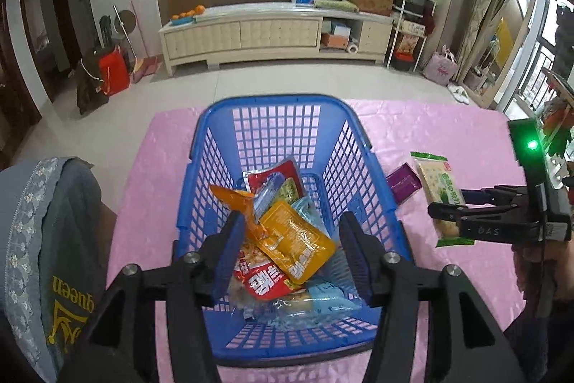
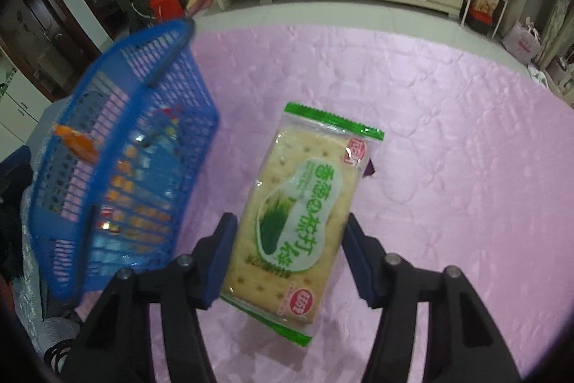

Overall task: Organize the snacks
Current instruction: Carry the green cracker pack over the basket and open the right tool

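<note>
A blue plastic basket point(image 1: 276, 110) stands on the pink tablecloth and holds several snack packets, among them a yellow one point(image 1: 297, 239) and a red one point(image 1: 267, 279). My left gripper point(image 1: 290, 253) is open above the basket's inside, holding nothing. My right gripper point(image 2: 290, 250) is shut on a green-edged cracker packet point(image 2: 305, 203) and holds it above the cloth, to the right of the basket point(image 2: 118, 146). In the left wrist view the right gripper point(image 1: 446, 209) and its packet point(image 1: 437, 183) show at the right. A purple packet point(image 1: 403, 183) lies on the cloth by the basket.
The pink tablecloth point(image 2: 448, 131) covers the table. A grey cloth-covered chair back point(image 1: 43, 239) is at the left. Beyond the table are tiled floor and a long cream cabinet point(image 1: 272, 34).
</note>
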{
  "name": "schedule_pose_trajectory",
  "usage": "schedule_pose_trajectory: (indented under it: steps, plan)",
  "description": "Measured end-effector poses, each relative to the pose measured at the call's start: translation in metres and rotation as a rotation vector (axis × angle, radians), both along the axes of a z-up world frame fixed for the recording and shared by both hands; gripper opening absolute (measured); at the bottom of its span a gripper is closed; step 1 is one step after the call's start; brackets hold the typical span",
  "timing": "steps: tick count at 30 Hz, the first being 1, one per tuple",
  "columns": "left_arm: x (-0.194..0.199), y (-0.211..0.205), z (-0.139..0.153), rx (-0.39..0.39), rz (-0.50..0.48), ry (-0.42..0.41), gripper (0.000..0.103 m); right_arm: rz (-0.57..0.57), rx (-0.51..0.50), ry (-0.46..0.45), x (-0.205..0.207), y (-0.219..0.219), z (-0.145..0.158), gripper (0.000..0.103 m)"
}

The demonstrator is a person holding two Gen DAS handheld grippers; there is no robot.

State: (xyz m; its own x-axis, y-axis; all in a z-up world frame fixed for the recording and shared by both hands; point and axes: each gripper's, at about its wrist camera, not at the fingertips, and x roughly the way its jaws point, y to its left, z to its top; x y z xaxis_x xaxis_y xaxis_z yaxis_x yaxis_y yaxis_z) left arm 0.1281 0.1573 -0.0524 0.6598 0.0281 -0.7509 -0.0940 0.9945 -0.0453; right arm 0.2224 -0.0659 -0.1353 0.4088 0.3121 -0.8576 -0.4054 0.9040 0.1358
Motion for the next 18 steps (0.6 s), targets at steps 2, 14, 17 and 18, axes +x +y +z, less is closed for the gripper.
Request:
schedule_pose_trajectory:
  steps: [2, 14, 17, 18]
  plan:
    - [-0.005, 0.001, 0.005, -0.002, -0.001, -0.011, 0.054, -0.002, 0.036, -0.005, -0.011, -0.001, 0.016, 0.063]
    - [-0.027, 0.014, 0.020, 0.008, -0.005, -0.061, 0.061, 0.125, 0.054, -0.162, -0.053, 0.044, 0.087, 0.063]
    - [-0.030, 0.021, 0.018, 0.011, 0.005, -0.068, 0.065, 0.177, 0.007, -0.201, -0.057, 0.065, 0.092, 0.063]
    - [-0.031, 0.024, 0.018, 0.012, 0.007, -0.069, 0.067, 0.192, 0.000, -0.203, -0.056, 0.071, 0.093, 0.063]
